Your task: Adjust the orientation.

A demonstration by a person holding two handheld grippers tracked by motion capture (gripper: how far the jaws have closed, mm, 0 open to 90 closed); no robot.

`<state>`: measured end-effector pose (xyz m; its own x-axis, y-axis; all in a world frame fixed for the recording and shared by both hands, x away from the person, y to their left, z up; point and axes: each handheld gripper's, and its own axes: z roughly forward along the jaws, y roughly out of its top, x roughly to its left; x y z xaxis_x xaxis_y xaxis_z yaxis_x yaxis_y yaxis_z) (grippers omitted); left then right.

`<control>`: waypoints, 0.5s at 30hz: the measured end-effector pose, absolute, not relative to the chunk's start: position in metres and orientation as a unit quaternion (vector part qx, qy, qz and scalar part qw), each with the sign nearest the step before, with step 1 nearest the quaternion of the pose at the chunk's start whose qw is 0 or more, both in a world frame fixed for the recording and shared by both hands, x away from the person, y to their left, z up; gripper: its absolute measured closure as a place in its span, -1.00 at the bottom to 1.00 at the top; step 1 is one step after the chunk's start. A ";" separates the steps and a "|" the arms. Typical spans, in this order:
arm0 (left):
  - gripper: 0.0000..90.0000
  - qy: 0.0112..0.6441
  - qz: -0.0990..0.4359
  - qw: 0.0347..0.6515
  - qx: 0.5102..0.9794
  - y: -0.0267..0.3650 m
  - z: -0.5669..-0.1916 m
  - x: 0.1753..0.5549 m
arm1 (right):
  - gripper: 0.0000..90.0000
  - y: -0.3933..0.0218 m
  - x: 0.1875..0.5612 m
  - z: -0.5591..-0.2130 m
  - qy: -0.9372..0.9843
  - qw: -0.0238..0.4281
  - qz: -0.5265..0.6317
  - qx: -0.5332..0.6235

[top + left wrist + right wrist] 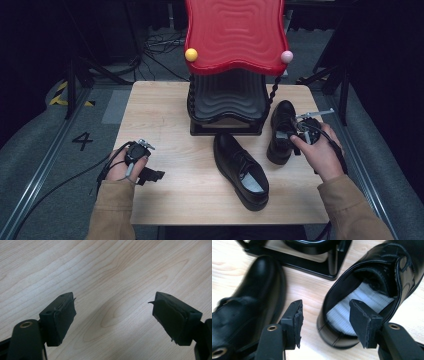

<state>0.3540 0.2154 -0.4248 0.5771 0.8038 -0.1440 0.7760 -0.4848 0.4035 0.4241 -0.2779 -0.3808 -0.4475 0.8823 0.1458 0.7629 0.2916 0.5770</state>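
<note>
Right gripper: its two black jaws stand wide apart and hold nothing; one jaw is over the heel opening of the right shoe, the other hangs outside the heel wall, over the gap between the two shoes
Right shoe: it sits on the wooden table, just to the right of the shoe rack and near its front corner, toe pointing toward the rack end of the table, heel toward the person
Long way of the shoe: it runs from the person toward the rack, so the heel rim is the part closest to the jaws
Next move, my guess: the jaws need to go down a little and squeeze the heel wall between them
Nearer hand: the right hand is right at this shoe; the left hand is far from the rack, at the left side of the table
Left gripper: jaws spread open, nothing between them, just bare wood
Middle shoe: it lies in front of the rack, heel toward the person
Right gripper view: shows the white lining inside the shoe
High view: shows the rack's red top with a yellow ball and a pink ball
</note>
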 end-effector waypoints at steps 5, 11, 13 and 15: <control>-0.57 0.459 0.031 0.219 0.860 0.218 -0.425 0.353 | 0.08 -0.272 0.446 -0.397 0.801 0.069 0.252 0.539; -0.57 0.459 0.030 0.223 0.859 0.217 -0.425 0.353 | 0.31 -0.264 0.459 -0.409 0.790 0.007 0.209 0.576; -0.57 0.461 0.030 0.221 0.859 0.218 -0.426 0.354 | 0.40 -0.262 0.464 -0.413 0.786 -0.032 0.207 0.582; -0.57 0.462 0.030 0.221 0.859 0.218 -0.426 0.354 | 0.44 -0.260 0.467 -0.415 0.785 -0.040 0.198 0.585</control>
<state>0.3536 0.2181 -0.4260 0.5720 0.8060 -0.1522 0.7794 -0.4762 0.4070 0.4667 -0.2599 -0.4147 -0.3113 0.9038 0.2936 0.9351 0.2362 0.2643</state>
